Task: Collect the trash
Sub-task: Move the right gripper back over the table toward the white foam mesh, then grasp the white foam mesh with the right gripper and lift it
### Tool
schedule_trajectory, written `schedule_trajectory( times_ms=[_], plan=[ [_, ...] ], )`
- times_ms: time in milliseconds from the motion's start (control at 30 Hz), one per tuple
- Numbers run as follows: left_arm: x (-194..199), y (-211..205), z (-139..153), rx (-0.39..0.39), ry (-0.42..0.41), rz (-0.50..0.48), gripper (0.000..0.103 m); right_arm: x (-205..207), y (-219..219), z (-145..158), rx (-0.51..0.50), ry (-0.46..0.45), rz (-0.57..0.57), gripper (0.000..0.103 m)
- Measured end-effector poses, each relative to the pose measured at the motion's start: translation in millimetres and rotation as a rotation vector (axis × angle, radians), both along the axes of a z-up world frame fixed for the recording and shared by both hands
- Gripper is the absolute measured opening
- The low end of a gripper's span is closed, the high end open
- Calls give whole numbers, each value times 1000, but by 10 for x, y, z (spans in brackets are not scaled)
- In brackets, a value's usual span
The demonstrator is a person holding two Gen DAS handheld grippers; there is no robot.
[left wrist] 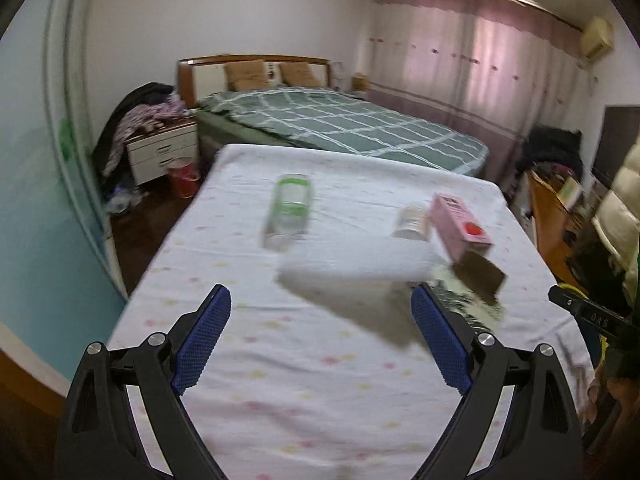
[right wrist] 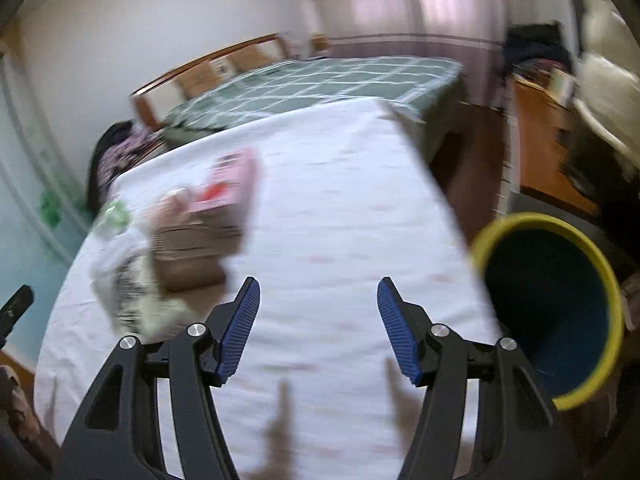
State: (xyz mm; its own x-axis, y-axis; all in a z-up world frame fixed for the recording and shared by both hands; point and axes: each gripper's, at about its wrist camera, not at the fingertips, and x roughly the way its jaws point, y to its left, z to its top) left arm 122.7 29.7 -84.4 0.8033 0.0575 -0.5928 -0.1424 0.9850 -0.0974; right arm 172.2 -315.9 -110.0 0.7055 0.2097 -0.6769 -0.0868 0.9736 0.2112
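Your left hand-held gripper and right hand-held gripper are both released, nothing between the jaws. Trash on the worktop: clear bottle at 12 o'clock, pink carton at 1 o'clock. Bin sits at 3 o'clock of the right one.

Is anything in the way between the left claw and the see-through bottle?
Nothing visible. The left gripper is open and empty, and only bare sheet lies between it and the bottle. The white bag sits off to the right of that path.
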Motion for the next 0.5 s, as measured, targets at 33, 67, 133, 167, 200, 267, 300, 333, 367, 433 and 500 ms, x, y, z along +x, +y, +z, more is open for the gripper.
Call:
schedule_trajectory(
  times_ms=[33,67,133,167,200,267,300,333,367,433,500],
  plan=[
    [-22,73,3,-3,-7,12,90,29,170,31,-4,-6,36,58],
    [-45,137,10,-5,-15,25,90,58,333,62,-4,-11,74,58],
    [-116,296,39,-10,-36,53,90,107,626,101,-4,-15,134,58],
    [-134,308,60,-11,-42,62,90,135,778,123,-7,-19,167,58],
    [-179,376,86,-13,-52,79,90,156,905,139,-11,-22,192,58],
    [-226,476,101,-14,-61,98,90,217,1133,156,-12,-18,228,58],
    [-248,533,105,-15,-64,109,90,256,1224,157,-8,-14,243,58],
    [-262,567,116,-16,-66,116,90,284,1309,165,-7,-9,250,58],
    [-282,615,113,-22,-66,122,90,317,1357,158,-7,-2,253,58],
    [-284,625,123,-29,-66,124,90,404,1478,124,-11,15,256,58],
    [-299,641,117,-33,-66,121,90,454,1546,80,-22,30,250,58]
  ],
)
